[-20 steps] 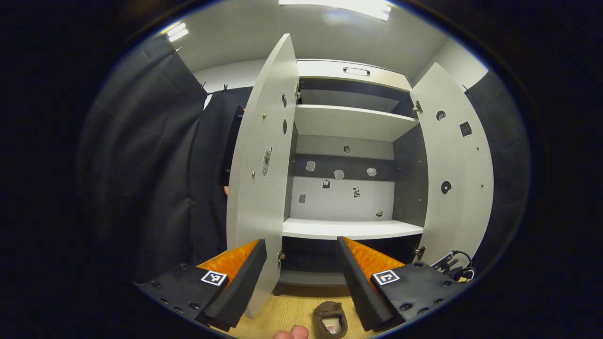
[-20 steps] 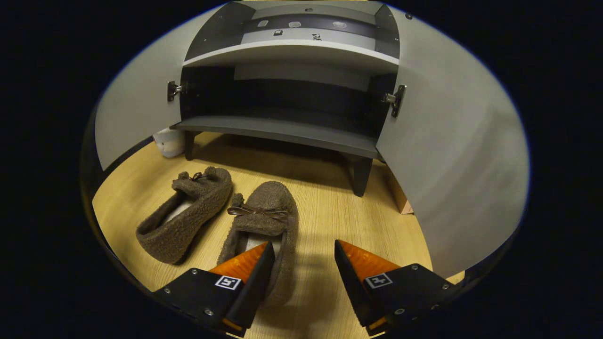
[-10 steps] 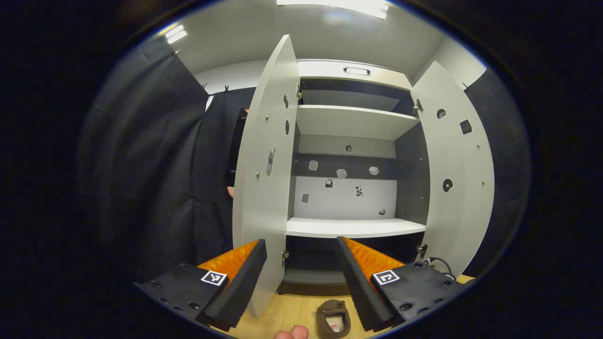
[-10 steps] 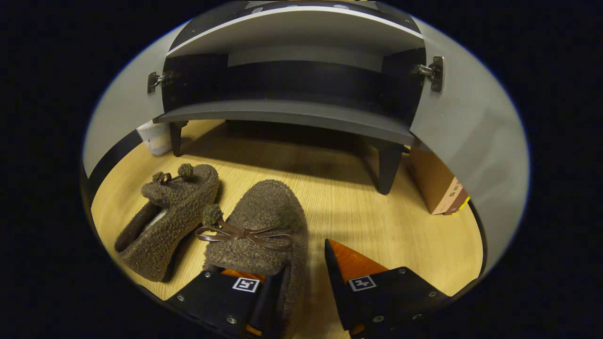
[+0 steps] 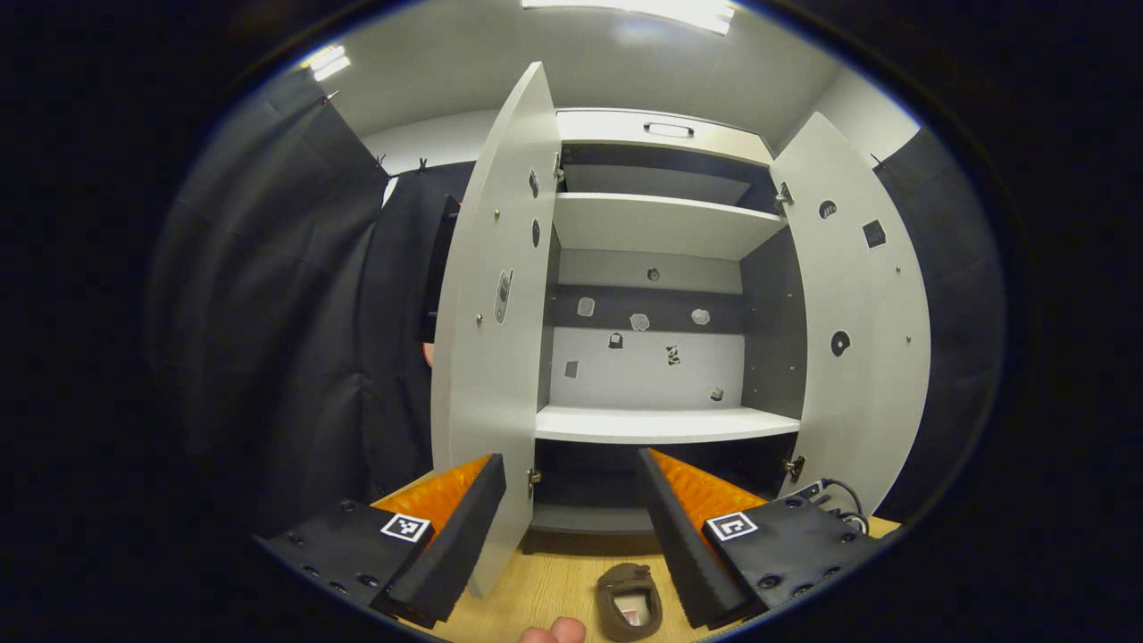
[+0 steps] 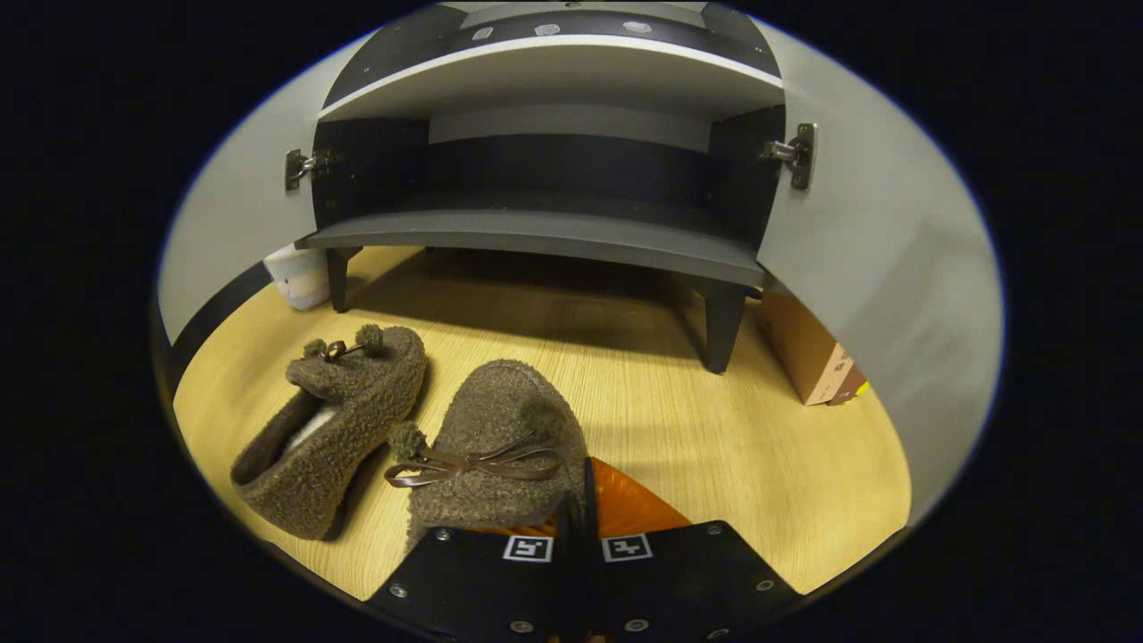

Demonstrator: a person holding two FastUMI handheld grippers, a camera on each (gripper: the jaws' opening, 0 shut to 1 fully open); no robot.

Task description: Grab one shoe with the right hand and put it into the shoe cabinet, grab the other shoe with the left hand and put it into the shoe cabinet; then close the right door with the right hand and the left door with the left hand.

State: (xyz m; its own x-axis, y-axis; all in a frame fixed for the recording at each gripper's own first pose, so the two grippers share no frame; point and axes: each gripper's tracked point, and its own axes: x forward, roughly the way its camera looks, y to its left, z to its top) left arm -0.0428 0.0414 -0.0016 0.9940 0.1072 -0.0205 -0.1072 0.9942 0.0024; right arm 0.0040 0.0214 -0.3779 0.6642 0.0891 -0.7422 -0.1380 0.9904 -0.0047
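In the right gripper view the right gripper (image 6: 579, 500) has its fingers drawn almost together, pinching the side wall of the nearer brown shoe (image 6: 500, 446) (the one with the bow), which sits on the wooden floor (image 6: 714, 446) beside the other shoe (image 6: 335, 420), both in front of the open shoe cabinet (image 6: 545, 237). In the left gripper view the left gripper (image 5: 571, 500) is held with its fingers wide apart and nothing between them, facing the cabinet's white shelves (image 5: 665, 424) between the open left door (image 5: 496, 357) and right door (image 5: 862, 321), with one shoe on the floor low between the fingers.
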